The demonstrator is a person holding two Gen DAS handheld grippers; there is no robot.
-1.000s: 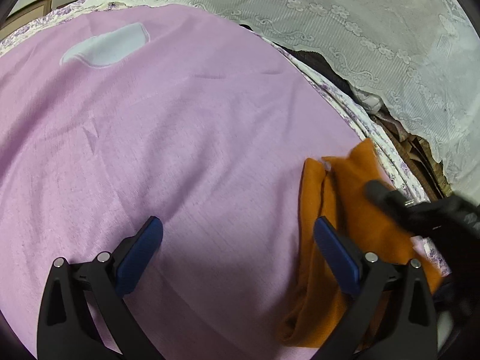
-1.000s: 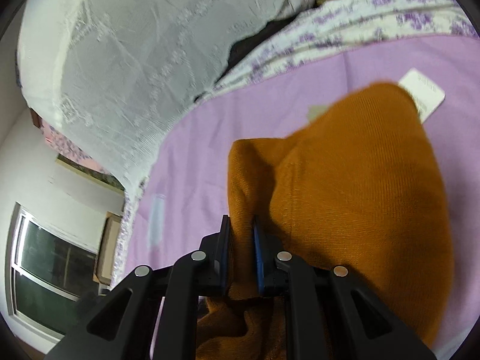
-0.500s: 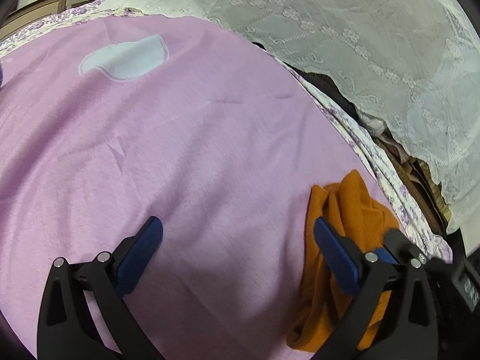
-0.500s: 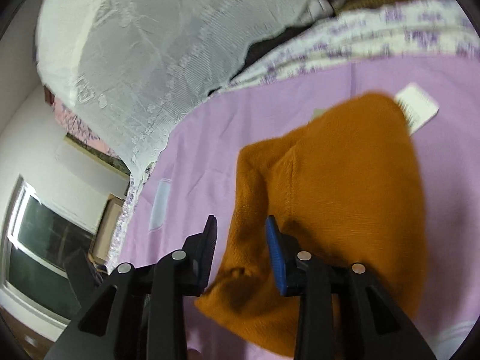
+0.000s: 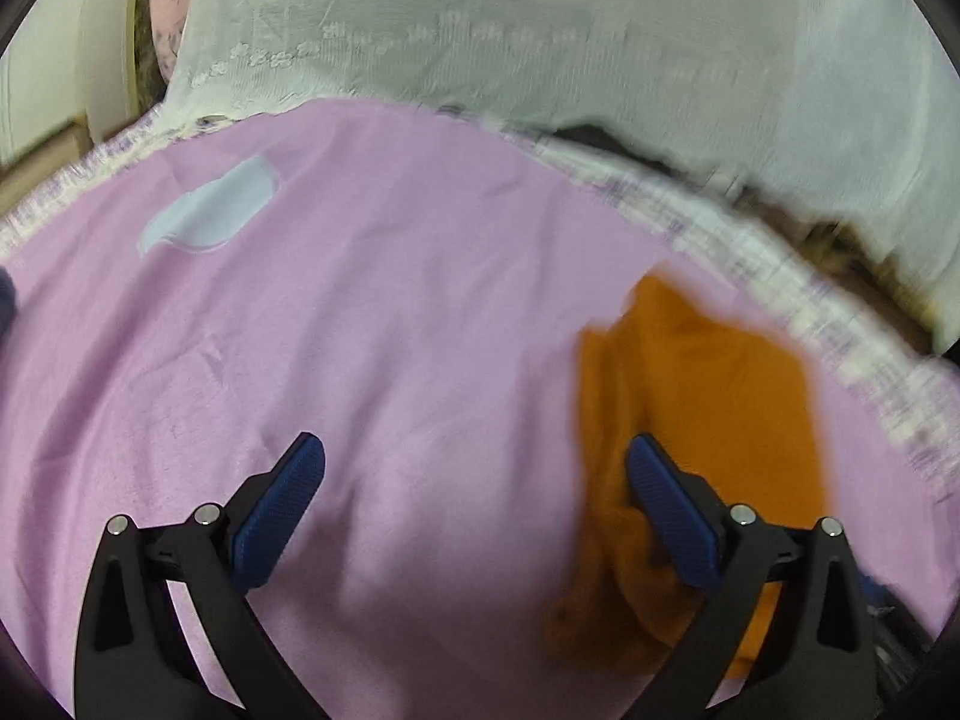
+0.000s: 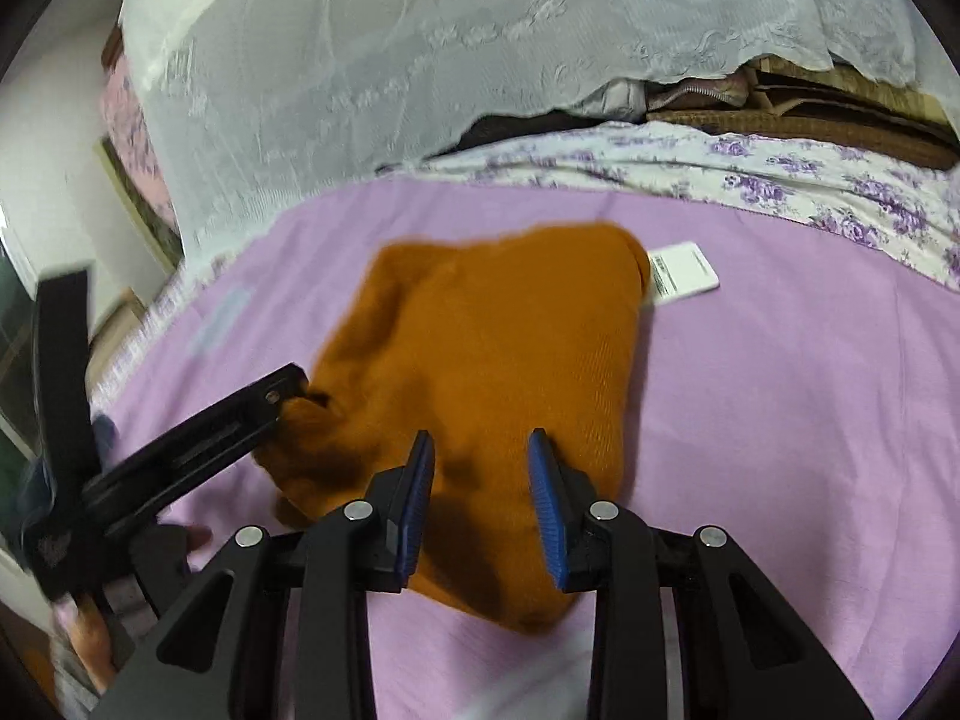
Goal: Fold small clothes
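An orange knit garment [image 6: 498, 372] lies folded and rumpled on the pink sheet [image 6: 780, 420], with a white tag [image 6: 684, 273] at its far corner. My right gripper [image 6: 483, 468] is open just above its near edge, holding nothing. My left gripper [image 5: 474, 468] is open wide over the pink sheet [image 5: 360, 330], with its right finger beside the garment's left edge [image 5: 708, 396]. In the right wrist view the left gripper's finger [image 6: 198, 426] touches the garment's left corner.
A white lace cloth [image 6: 480, 48] covers a pile of folded items along the far edge. A floral sheet border [image 6: 780, 180] runs behind the pink sheet. A pale blue patch [image 5: 210, 213] lies on the sheet at the far left. A dark blue item [image 5: 6, 300] shows at the left edge.
My right gripper has opened and let go of the orange garment, which now lies on the sheet. My left gripper has tilted up and stayed open.
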